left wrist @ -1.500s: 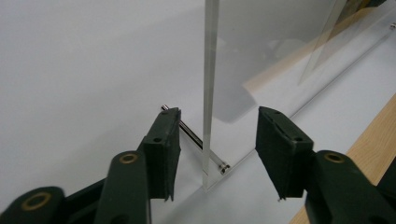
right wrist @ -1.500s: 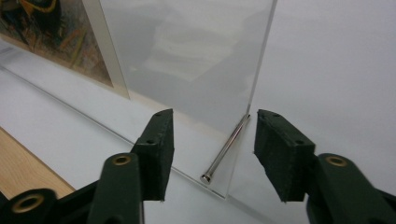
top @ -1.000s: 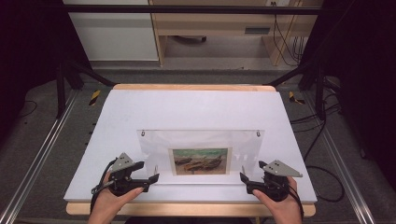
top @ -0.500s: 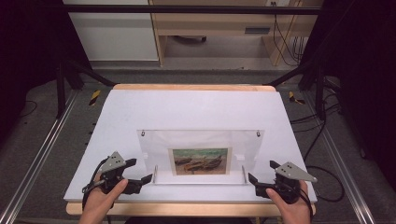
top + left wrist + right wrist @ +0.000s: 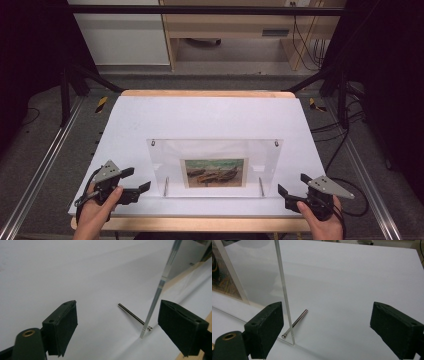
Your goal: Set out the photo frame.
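Observation:
A clear acrylic frame (image 5: 215, 150) stands upright on the white table (image 5: 210, 115), resting on two metal pins (image 5: 166, 186). It holds a small picture of boats (image 5: 216, 172). My left gripper (image 5: 140, 178) sits to the frame's lower left, apart from it and open. Its jaws have just been closing a little, with nothing between them. My right gripper (image 5: 292, 183) is open and empty off the frame's lower right corner. The left gripper view looks past my left gripper (image 5: 120, 325) to the frame's edge (image 5: 160, 287) and a pin (image 5: 131, 313). Beyond my right gripper (image 5: 324, 330) stands the other edge (image 5: 284, 290) with its pin (image 5: 297, 321).
The table's wooden front edge (image 5: 200, 224) runs just below both hands. Aluminium rails (image 5: 45, 170) flank the table. A white cabinet (image 5: 120, 35) and a wooden desk (image 5: 235, 25) stand beyond the far edge. Cables (image 5: 350, 130) lie on the floor at the right.
Both hands have drawn outward from the frame, the left gripper to the left and the right gripper to the right. The frame has stayed put.

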Motion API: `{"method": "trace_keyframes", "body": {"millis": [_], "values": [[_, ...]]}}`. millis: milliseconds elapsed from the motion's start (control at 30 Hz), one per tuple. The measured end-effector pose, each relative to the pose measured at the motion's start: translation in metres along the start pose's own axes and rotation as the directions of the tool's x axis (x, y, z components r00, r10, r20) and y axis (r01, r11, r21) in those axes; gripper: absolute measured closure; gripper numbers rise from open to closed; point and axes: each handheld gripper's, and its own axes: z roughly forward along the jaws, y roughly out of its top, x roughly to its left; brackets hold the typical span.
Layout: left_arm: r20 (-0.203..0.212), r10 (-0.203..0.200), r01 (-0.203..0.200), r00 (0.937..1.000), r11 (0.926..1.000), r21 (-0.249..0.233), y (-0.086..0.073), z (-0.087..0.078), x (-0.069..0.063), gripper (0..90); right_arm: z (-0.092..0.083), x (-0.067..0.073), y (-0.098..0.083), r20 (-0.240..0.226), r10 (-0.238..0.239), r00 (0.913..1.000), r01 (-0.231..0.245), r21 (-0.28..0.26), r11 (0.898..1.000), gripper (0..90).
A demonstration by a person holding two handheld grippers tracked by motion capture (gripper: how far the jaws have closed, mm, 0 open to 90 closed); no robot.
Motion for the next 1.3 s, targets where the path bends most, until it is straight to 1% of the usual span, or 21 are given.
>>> {"method": "trace_keyframes", "body": {"millis": [133, 233, 267, 367, 433, 467, 533, 567, 600, 633, 667, 733, 800, 867, 933, 1000, 1133, 1200, 1233, 1300], "values": [[-0.011, -0.021, 0.021, 0.9997, 0.9997, -0.01, -0.002, -0.004, 0.006, 17.1, -0.002, -0.002, 0.0, 0.017, 0.003, 0.9998, -0.003, -0.004, 1.0, 13.0], [-0.043, -0.015, 0.014, 0.999, 0.9999, -0.006, -0.003, -0.005, 0.009, 17.6, -0.003, -0.003, 0.0, 0.038, 0.01, 0.9992, -0.01, -0.002, 1.0, 15.1], [-0.054, -0.008, 0.008, 0.9985, 1.0, -0.004, -0.003, -0.005, 0.01, 17.5, -0.003, -0.004, 0.0, 0.054, 0.009, 0.9985, -0.009, 0.001, 1.0, 15.2], [-0.082, 0.003, -0.002, 0.9966, 1.0, 0.009, -0.003, -0.005, 0.012, 16.5, -0.002, -0.007, -0.002, 0.095, 0.029, 0.9951, -0.033, 0.037, 0.999, 15.1], [-0.118, 0.002, 0.001, 0.993, 0.9996, 0.028, -0.003, -0.003, 0.013, 16.4, 0.0, -0.009, -0.003, 0.118, 0.031, 0.9926, -0.039, 0.065, 0.997, 15.0], [-0.134, 0.002, 0.003, 0.991, 0.9991, 0.041, -0.003, -0.003, 0.013, 16.5, 0.002, -0.01, -0.004, 0.135, 0.022, 0.9906, -0.033, 0.082, 0.996, 15.0], [-0.159, -0.004, 0.012, 0.9873, 0.9988, 0.049, -0.003, 0.0, 0.014, 16.4, 0.006, -0.01, -0.006, 0.159, 0.023, 0.9871, -0.042, 0.118, 0.992, 14.8], [-0.171, 0.002, 0.008, 0.9853, 0.9983, 0.057, -0.003, 0.001, 0.014, 16.4, 0.007, -0.01, -0.006, 0.162, 0.031, 0.9863, -0.053, 0.131, 0.99, 14.6], [-0.188, -0.001, 0.013, 0.9821, 0.998, 0.062, -0.002, 0.003, 0.014, 16.1, 0.01, -0.011, -0.007, 0.163, 0.037, 0.986, -0.06, 0.14, 0.988, 14.3], [-0.201, 0.005, 0.01, 0.9796, 0.9973, 0.073, -0.001, 0.005, 0.015, 15.3, 0.013, -0.012, -0.007, 0.169, 0.033, 0.9851, -0.059, 0.153, 0.986, 14.2], [-0.214, 0.014, 0.004, 0.9767, 0.9964, 0.084, -0.001, 0.007, 0.015, 15.0, 0.015, -0.012, -0.006, 0.169, 0.04, 0.9848, -0.068, 0.16, 0.985, 14.2], [-0.218, 0.03, -0.006, 0.9755, 0.9941, 0.109, 0.001, 0.012, 0.017, 15.0, 0.021, -0.014, -0.005, 0.171, 0.044, 0.9843, -0.074, 0.177, 0.981, 14.0], [-0.223, 0.035, -0.009, 0.9742, 0.9931, 0.117, 0.003, 0.018, 0.019, 14.6, 0.027, -0.016, -0.003, 0.17, 0.038, 0.9847, -0.071, 0.196, 0.978, 14.0], [-0.234, 0.045, -0.016, 0.9712, 0.992, 0.125, 0.006, 0.024, 0.022, 14.6, 0.033, -0.016, 0.0, 0.17, 0.027, 0.985, -0.063, 0.21, 0.976, 13.9], [-0.225, 0.046, -0.017, 0.9733, 0.9916, 0.128, 0.008, 0.029, 0.025, 14.6, 0.04, -0.017, 0.003, 0.17, 0.017, 0.9854, -0.054, 0.215, 0.975, 13.9], [-0.226, 0.056, -0.025, 0.9724, 0.9899, 0.14, 0.012, 0.036, 0.029, 14.4, 0.048, -0.019, 0.006, 0.17, 0.008, 0.9853, -0.047, 0.227, 0.973, 13.9], [-0.223, 0.075, -0.04, 0.972, 0.9864, 0.16, 0.018, 0.048, 0.034, 14.3, 0.058, -0.024, 0.011, 0.177, 0.001, 0.9842, -0.042, 0.231, 0.972, 13.8], [-0.219, 0.074, -0.038, 0.9728, 0.9858, 0.164, 0.021, 0.052, 0.037, 14.3, 0.064, -0.026, 0.014, 0.18, 0.004, 0.9836, -0.046, 0.229, 0.972, 13.8], [-0.222, 0.077, -0.04, 0.972, 0.9848, 0.169, 0.022, 0.054, 0.039, 14.3, 0.066, -0.027, 0.015, 0.181, 0.001, 0.9835, -0.043, 0.233, 0.972, 13.8], [-0.221, 0.076, -0.037, 0.9724, 0.9837, 0.176, 0.024, 0.059, 0.042, 14.3, 0.071, -0.029, 0.016, 0.179, 0.001, 0.9839, -0.044, 0.236, 0.971, 13.7]]}}
